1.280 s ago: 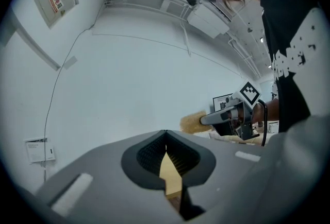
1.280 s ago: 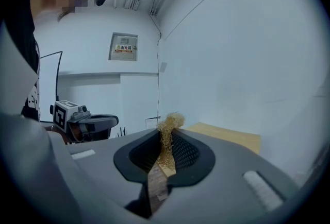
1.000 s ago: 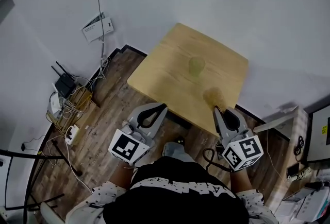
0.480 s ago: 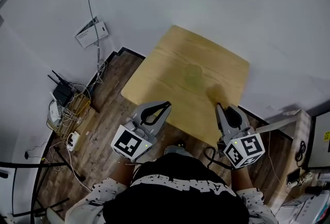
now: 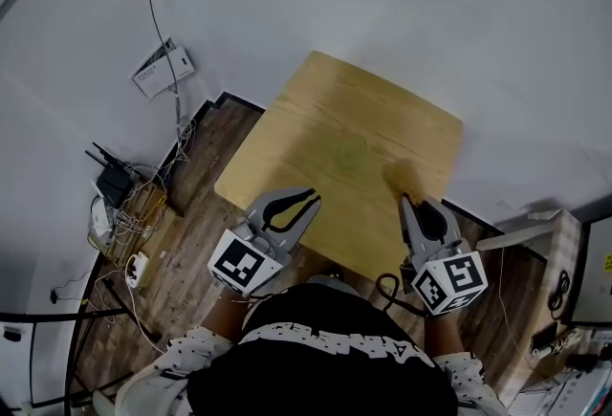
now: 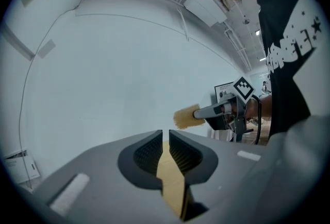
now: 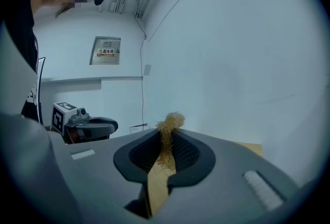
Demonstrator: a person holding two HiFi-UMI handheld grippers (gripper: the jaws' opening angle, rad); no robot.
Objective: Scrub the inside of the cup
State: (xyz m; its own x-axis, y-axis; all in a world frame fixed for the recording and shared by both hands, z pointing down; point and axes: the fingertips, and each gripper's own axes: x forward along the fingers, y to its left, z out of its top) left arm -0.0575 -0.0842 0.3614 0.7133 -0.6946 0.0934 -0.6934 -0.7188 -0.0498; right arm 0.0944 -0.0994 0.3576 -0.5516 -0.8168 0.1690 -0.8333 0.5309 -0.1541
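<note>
Right gripper (image 5: 403, 198), lower right of the head view: jaws pinched on a tan, fibrous scrubber (image 5: 395, 175), which juts past the fingertips over the near right part of the wooden table (image 5: 306, 118). In the right gripper view the scrubber (image 7: 170, 121) stands as a frayed tuft clamped between the two dark pads, with the table's edge showing pale at the right of the frame.

Left gripper (image 5: 309, 202), lower centre of the head view, at the table's near edge: its jaws have just been opening and stand parted by a narrow slit, with nothing between them. In the left gripper view only the table's wood (image 6: 172, 187) shows through that slit, and the right gripper (image 6: 203, 112) with its scrubber (image 6: 185, 116) appears at centre right.

Pale green translucent cup (image 5: 350, 156), blurred, sits on the table near the middle of the head view, above both grippers, apart from each and nearer the scrubber. A black router (image 5: 115, 181) and tangled cables lie on the wooden floor at the left.
</note>
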